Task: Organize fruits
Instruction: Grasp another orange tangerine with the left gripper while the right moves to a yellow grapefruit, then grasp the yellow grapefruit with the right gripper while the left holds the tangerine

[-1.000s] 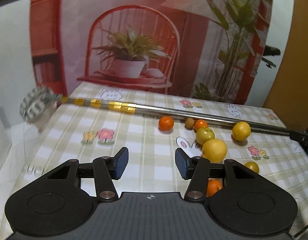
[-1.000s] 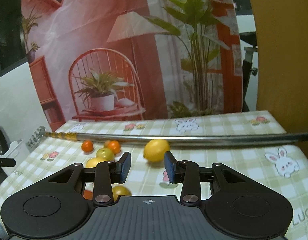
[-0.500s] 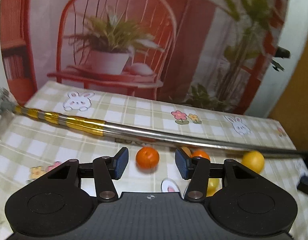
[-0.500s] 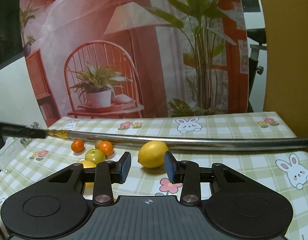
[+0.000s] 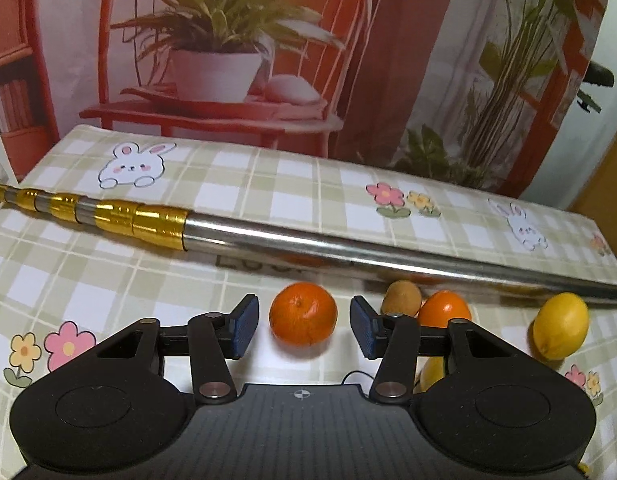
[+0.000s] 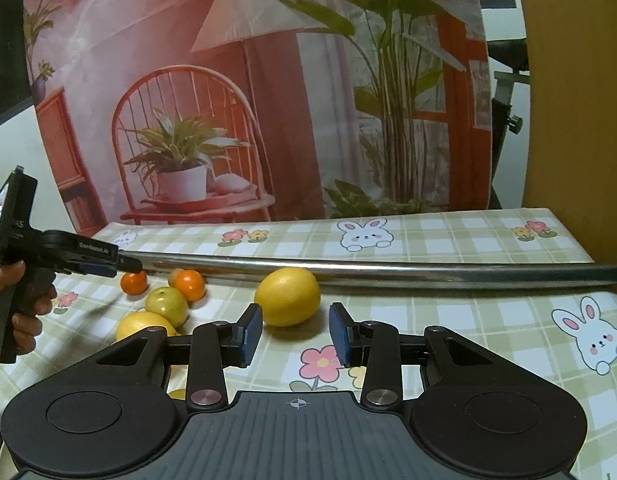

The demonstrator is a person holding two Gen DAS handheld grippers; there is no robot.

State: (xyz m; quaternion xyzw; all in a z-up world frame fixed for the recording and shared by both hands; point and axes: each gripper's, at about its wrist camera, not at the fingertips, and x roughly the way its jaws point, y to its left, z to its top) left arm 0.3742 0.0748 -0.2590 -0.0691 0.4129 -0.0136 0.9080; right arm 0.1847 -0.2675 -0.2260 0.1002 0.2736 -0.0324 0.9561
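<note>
Left claw [image 5: 303, 326] gapes empty, tangerine [image 5: 303, 313] centred between its pads; right claw [image 6: 295, 334], likewise empty, faces lemon [image 6: 287, 296] just ahead

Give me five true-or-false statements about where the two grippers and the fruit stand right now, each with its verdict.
1. The left gripper is open with a tangerine between its fingers. True.
2. The right gripper is shut on the lemon. False: its jaws are open and the lemon lies just ahead of them, on the table.
3. A long metal pole lies across the checked tablecloth behind the fruit. True.
4. The lemon rests on top of the pole. False: it lies on the cloth in front of the pole.
5. A small brown fruit sits beside a second orange fruit. True.
</note>
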